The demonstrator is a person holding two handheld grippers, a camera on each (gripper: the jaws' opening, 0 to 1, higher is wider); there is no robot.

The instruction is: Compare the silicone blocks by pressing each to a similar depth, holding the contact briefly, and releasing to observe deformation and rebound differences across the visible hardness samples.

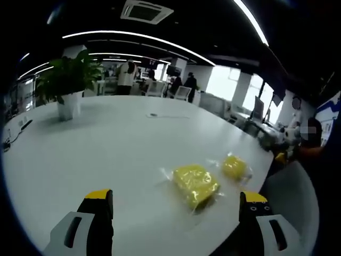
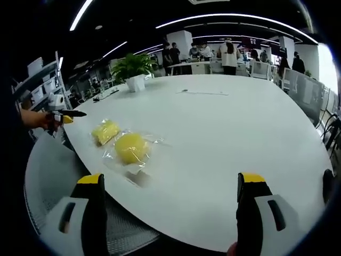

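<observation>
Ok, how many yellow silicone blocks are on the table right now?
2, both in clear wrap near the white table's edge. The larger block lies nearer the gripper in the right gripper view; the smaller block sits just beyond it, apart. None looks hidden.

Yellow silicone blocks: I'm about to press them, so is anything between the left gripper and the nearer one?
Nothing visible. The left gripper is open above bare white table, and the nearer bagged block lies just ahead between its jaws.
</observation>
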